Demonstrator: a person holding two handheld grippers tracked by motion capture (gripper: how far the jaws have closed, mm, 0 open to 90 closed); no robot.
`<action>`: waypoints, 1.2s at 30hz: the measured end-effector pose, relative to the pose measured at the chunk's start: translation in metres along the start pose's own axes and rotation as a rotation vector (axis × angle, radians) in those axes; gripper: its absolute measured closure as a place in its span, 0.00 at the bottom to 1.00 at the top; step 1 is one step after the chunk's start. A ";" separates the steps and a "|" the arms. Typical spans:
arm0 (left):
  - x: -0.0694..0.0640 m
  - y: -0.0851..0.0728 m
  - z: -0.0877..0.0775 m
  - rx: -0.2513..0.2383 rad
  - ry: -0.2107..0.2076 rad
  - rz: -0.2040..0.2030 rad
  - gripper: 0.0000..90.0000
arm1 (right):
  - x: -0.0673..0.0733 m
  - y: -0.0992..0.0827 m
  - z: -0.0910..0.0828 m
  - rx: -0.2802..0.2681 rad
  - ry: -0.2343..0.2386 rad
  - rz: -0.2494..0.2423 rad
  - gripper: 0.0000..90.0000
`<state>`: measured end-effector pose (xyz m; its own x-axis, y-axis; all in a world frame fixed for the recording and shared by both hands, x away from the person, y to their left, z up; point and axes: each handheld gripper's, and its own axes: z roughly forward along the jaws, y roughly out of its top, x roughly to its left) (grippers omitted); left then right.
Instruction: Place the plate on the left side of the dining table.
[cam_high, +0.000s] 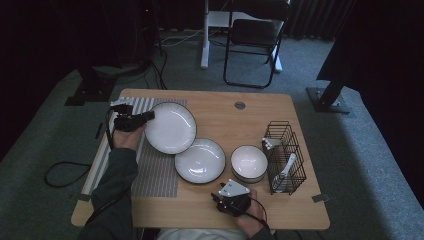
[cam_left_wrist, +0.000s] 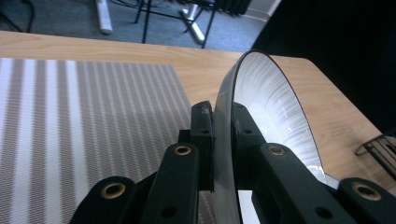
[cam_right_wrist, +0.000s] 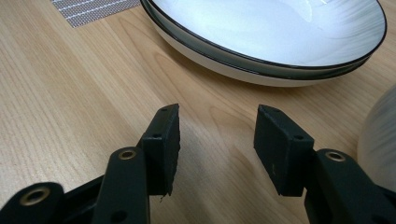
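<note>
Biggest risk: dropping the plate (cam_high: 171, 127). Held by its left rim only, tilted up over the striped mat (cam_high: 157, 170) at the left of the bench (cam_high: 260, 112), with left fingers (cam_left_wrist: 204, 135) clamped thin on that glazed edge. Pinched so near the lip, with most of the weight hanging out to the side, likely to twist or slide free on any quick swing, and to crack on the bench or chip the rim.

Next: knocking the second plate (cam_high: 200, 160). Sits just beside the lifted one, rims close or overlapping in the high view; hard to tell whether touching. A low sweep to the right could scrape or shove it toward the bowl (cam_high: 249, 162), itself close to the wire rack (cam_high: 285, 157).

Smaller: right gripper (cam_right_wrist: 217, 137) low over bare bench near that second plate, fingers apart with nothing between. Pushed forward carelessly, could nudge the plate's rim instead of straddling it, or bump the bowl at its right.

Least: trailing cable (cam_high: 62, 172) off the left side snagging and jerking the loaded hand; mat edge catching the plate's rim if set down at too steep a tilt.
</note>
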<state>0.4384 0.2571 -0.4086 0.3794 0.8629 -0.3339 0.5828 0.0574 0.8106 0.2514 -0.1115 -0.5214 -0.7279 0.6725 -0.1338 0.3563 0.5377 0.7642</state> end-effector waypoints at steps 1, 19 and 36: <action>0.002 0.000 -0.001 -0.002 0.004 -0.005 0.93 | 0.000 0.000 0.000 0.001 0.000 0.000 0.56; 0.041 -0.013 -0.014 -0.020 0.114 -0.074 0.93 | 0.000 -0.002 0.003 0.014 0.004 0.003 0.55; 0.068 -0.035 -0.014 0.010 0.170 -0.149 0.93 | 0.001 -0.002 0.003 0.008 0.007 -0.001 0.55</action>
<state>0.4332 0.3207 -0.4529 0.1619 0.9176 -0.3631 0.6311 0.1866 0.7529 0.2519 -0.1099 -0.5251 -0.7323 0.6683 -0.1306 0.3602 0.5429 0.7586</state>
